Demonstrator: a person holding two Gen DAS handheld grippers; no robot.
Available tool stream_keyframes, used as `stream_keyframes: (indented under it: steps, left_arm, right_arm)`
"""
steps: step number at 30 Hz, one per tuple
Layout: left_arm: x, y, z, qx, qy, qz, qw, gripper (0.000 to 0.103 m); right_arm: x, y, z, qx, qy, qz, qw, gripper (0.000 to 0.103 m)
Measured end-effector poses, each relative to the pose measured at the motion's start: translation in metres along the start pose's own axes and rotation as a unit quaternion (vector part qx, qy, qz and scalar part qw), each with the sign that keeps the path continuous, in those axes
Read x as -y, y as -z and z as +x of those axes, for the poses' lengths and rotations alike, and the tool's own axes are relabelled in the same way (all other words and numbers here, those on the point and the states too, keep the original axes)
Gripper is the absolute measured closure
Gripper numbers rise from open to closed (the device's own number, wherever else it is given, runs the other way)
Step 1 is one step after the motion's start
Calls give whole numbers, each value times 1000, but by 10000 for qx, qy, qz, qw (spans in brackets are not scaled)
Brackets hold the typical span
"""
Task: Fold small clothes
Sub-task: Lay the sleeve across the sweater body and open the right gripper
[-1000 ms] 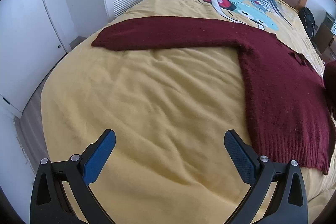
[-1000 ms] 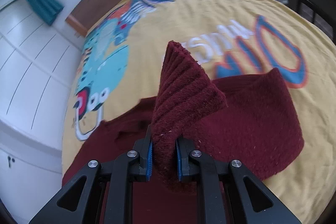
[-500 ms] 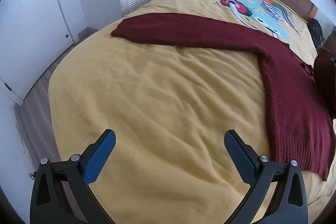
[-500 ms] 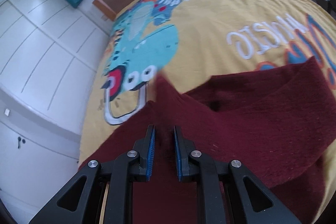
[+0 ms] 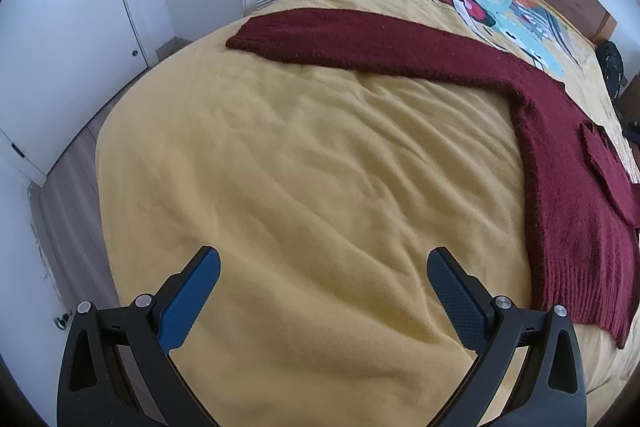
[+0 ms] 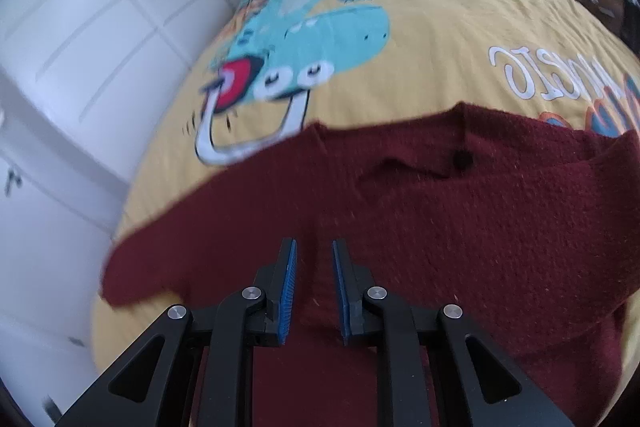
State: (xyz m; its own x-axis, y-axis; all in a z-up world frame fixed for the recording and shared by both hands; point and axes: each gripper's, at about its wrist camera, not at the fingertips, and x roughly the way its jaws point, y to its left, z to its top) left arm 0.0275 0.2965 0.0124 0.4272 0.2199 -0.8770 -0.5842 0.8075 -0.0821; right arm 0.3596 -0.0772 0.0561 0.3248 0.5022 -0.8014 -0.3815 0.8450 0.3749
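Yellow-covered bed (image 5: 304, 163), maroon sweater (image 5: 560, 155) flat atop

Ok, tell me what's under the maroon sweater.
The maroon sweater lies spread on the yellow bedspread, partly over its printed cartoon and lettering. Whatever else is beneath the knit is covered.

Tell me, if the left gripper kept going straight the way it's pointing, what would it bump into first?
Most likely the bare yellow bedspread. The left gripper tilts down at it, jaws wide open, with nothing between. The dark red sweater lies off to its right, apart.
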Motion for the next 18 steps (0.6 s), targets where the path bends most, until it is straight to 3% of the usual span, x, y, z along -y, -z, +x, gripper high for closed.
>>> stream_keyframes:
  steps: [1,3,5,11,15,18]
  left_arm:
    - [1,0,1,-16,-2,0,10000,1]
    - [3,1,3,-43,2,13,10000,1]
    - [4,1,3,-48,9,41,10000,1]
    - [3,-1,2,-51,-41,33,10000,1]
    - [-1,0,5,-106,-83,-24,9999,1]
    - [-3,0,8,-149,-108,-68,9998,1]
  right_arm:
    - [-1,5,3,-54,49,-104,9999,78]
    - [-8,24,13,-226,280,-555,9978,61]
    - [-14,39,24,-381,495,-913,9939,57]
    - [-25,65,52,-564,1222,-1782,9747,52]
    - [-23,69,68,-672,1564,-2049,9639,50]
    - [-15,61,74,-665,1714,-1933,9638,51]
